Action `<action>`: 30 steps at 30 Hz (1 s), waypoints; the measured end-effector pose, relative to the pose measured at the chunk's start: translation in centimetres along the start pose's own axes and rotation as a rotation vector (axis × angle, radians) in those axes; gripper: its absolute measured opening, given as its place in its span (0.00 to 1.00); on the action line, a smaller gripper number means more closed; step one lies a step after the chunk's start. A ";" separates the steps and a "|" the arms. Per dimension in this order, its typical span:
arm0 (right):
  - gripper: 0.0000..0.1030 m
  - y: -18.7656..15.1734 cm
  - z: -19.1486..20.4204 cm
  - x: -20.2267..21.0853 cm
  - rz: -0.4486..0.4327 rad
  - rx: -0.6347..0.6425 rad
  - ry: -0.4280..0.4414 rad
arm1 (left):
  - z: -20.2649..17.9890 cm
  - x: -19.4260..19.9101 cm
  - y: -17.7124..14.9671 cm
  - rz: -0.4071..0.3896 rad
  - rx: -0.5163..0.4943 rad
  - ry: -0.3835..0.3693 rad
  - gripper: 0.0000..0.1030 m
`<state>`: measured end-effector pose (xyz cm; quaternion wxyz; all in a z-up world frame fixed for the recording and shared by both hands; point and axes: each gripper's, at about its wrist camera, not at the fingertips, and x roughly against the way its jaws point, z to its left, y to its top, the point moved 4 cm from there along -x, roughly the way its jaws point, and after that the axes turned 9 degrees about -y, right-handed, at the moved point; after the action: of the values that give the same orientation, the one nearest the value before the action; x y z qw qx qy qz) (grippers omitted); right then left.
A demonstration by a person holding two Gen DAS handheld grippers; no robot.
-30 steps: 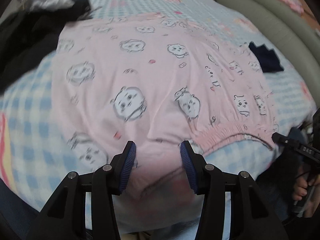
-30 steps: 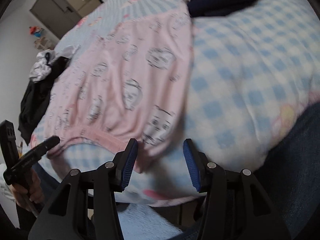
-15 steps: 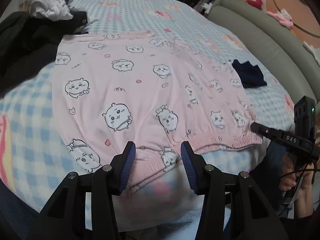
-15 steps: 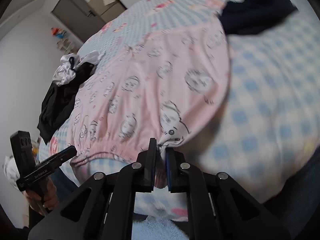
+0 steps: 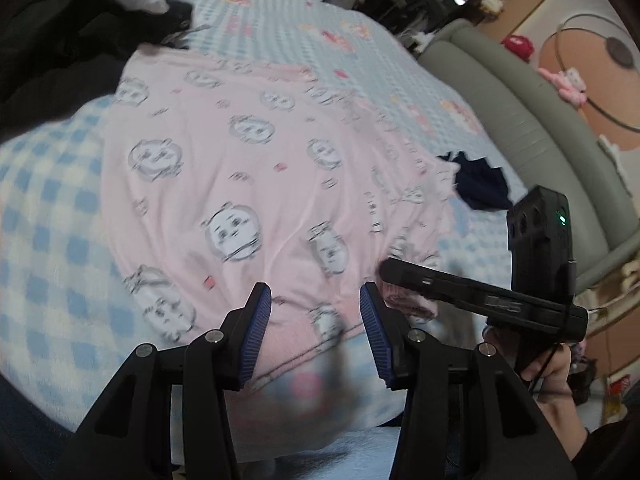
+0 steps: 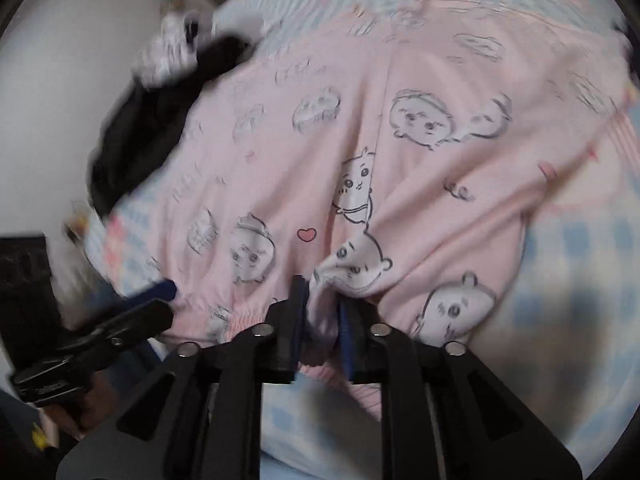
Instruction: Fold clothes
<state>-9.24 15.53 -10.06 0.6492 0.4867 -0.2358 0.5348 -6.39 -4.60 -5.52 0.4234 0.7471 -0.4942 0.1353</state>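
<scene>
A pink cotton garment printed w/ cartoon animal faces [image 5: 256, 168] lies spread across a bed covered in blue-and-white checked bedding [image 5: 52, 240], its gathered elastic edge at the near side of the mattress.

Right wrist view: the right gripper [image 6: 322, 316] has a bunched fold of the pink garment [image 6: 360, 200] between its blue-padded jaws, at the elastic edge; the jaws have just been opening a little from a tight pinch, yet cloth is still wedged between the pads and creases fan out from that spot. Only this view shows that grip. To the left, the left gripper [image 6: 160, 294] pokes in, blurred, one blue pad visible, the rest of the tool dark.

Left wrist view: the left gripper [image 5: 316, 312] hangs over the near hem w/ jaws apart; cloth shows in the gap, but the pads do not press on it. This view alone shows the right gripper from outside: a black body [image 5: 480, 300] w/ a green light, a hand [image 5: 540, 360] around its handle, its tip at the garment's right edge.

Further out: a small dark navy cloth [image 5: 480, 180] on the bedding just beyond the garment's right side; a heap of black and white clothes [image 5: 80, 20] at the far left corner; a grey-green padded bed frame [image 5: 520, 112] along the right. The right view blurs these, w/ only the black-and-white heap [image 6: 160, 100] recognisable.
</scene>
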 end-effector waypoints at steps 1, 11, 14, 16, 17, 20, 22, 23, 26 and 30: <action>0.31 0.0 -0.1 1.1 -0.012 -0.020 0.031 | -0.5 -0.1 0.4 -0.002 -0.016 -0.020 0.46; 0.34 -2.3 -4.7 5.8 -0.067 -0.089 -0.113 | -5.7 -9.0 2.2 0.248 -0.216 -0.067 0.46; 0.35 -3.4 -4.9 5.1 -0.033 -0.079 -0.123 | -6.1 -10.6 1.5 0.289 -0.251 -0.017 0.22; 0.35 -3.7 -4.7 4.9 -0.023 -0.073 -0.124 | -5.7 -10.5 2.0 0.278 -0.225 -0.003 0.12; 0.35 -3.6 -4.5 4.9 -0.021 -0.072 -0.126 | -5.5 -10.3 2.5 0.267 -0.201 -0.009 0.11; 0.37 -2.9 -3.8 4.8 -0.021 -0.059 -0.122 | -5.7 -8.3 4.2 0.199 -0.175 -0.052 0.10; 0.39 -2.0 -2.8 4.7 -0.029 -0.041 -0.117 | -6.0 -6.7 5.4 0.148 -0.167 -0.076 0.09; 0.41 -1.6 -2.2 4.7 -0.032 -0.031 -0.112 | -5.9 -5.8 6.0 0.121 -0.154 -0.084 0.09; 0.43 -0.5 -0.7 4.8 -0.040 -0.006 -0.096 | -5.4 -3.5 7.2 0.056 -0.119 -0.051 0.09; 0.43 0.7 2.1 4.1 -0.046 0.022 -0.087 | -3.8 0.5 6.9 -0.038 -0.057 -0.013 0.09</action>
<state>-8.14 15.58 -5.50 0.6450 0.5219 -0.2468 0.5006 -11.22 -3.11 0.54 0.4439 0.7447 -0.4864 0.1083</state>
